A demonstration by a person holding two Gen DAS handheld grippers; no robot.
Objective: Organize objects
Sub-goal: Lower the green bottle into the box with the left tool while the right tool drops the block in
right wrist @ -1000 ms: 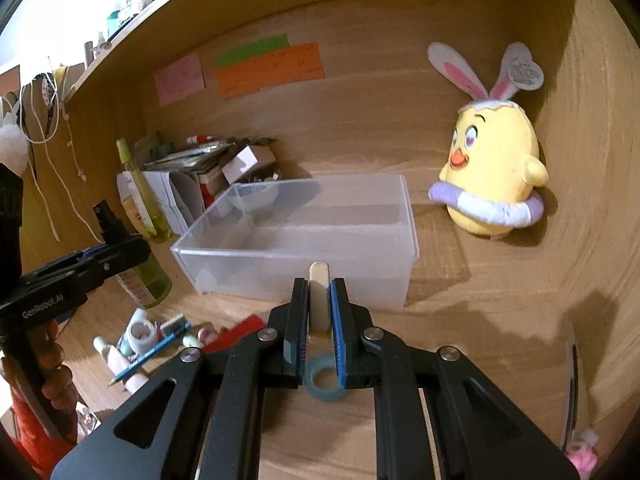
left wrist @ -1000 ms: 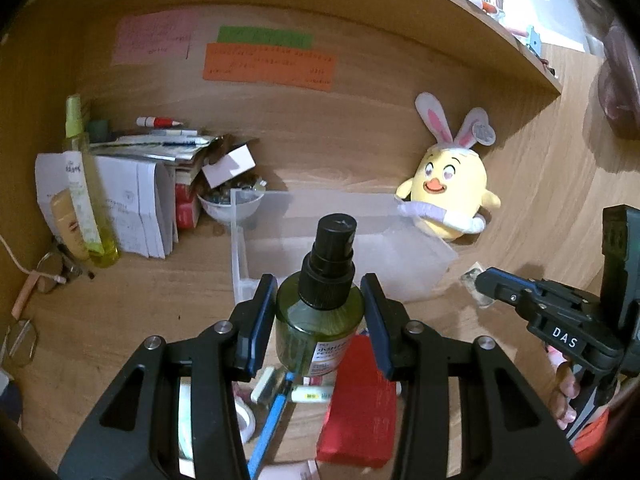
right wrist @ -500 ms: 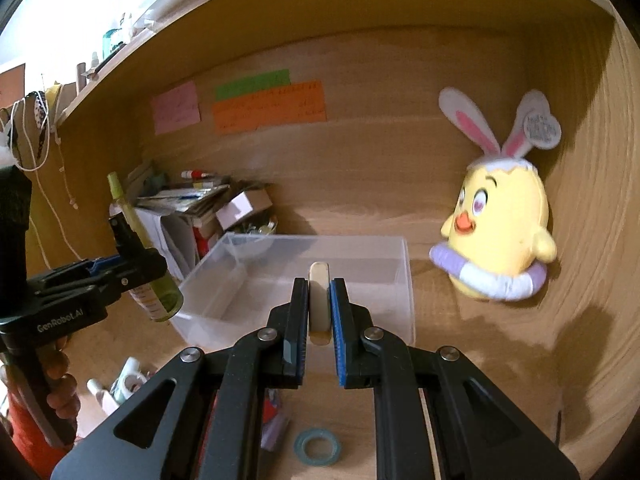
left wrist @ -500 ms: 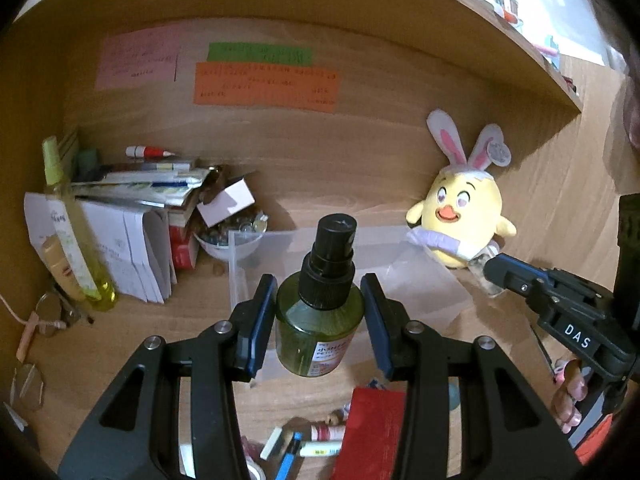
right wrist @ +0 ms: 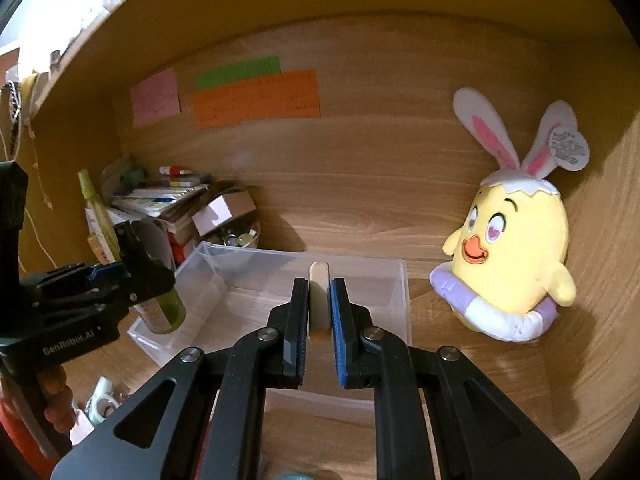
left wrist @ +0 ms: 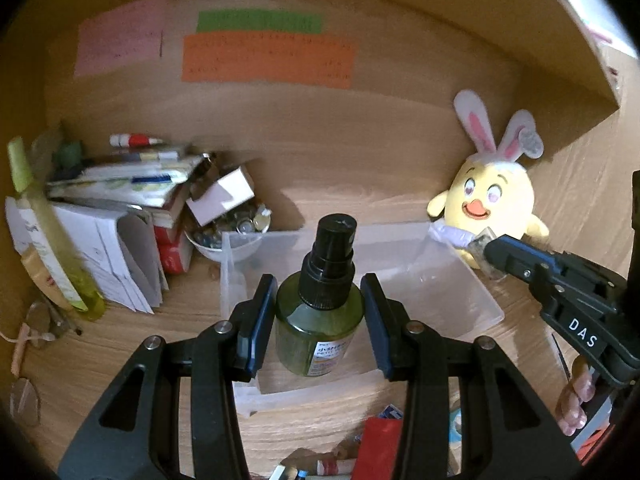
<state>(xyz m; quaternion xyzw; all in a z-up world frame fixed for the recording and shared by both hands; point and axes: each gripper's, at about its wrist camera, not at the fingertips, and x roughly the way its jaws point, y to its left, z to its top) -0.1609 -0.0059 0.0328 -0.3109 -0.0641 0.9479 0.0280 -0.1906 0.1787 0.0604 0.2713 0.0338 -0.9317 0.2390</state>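
Note:
My left gripper (left wrist: 318, 320) is shut on a green spray bottle (left wrist: 320, 320) with a black pump top and holds it upright over the near left part of the clear plastic bin (left wrist: 460, 292). From the right wrist view the bottle (right wrist: 164, 308) hangs above the bin's left rim (right wrist: 192, 264). My right gripper (right wrist: 320, 316) is shut on a small flat beige item (right wrist: 319, 296) and holds it above the bin's middle. In the left wrist view the right gripper (left wrist: 496, 252) reaches in from the right.
A yellow chick plush (right wrist: 516, 248) sits right of the bin. Books and papers (left wrist: 120, 208), a bowl of small bits (left wrist: 228, 236) and a tall yellow bottle (left wrist: 52, 248) crowd the left. Loose items, a red one (left wrist: 376, 448) among them, lie in front. Sticky notes (left wrist: 268, 60) on the back wall.
Both grippers have risen and moved forward with their objects, from in front of the bin to over it. The loose items on the desk have dropped toward the bottom of the views.

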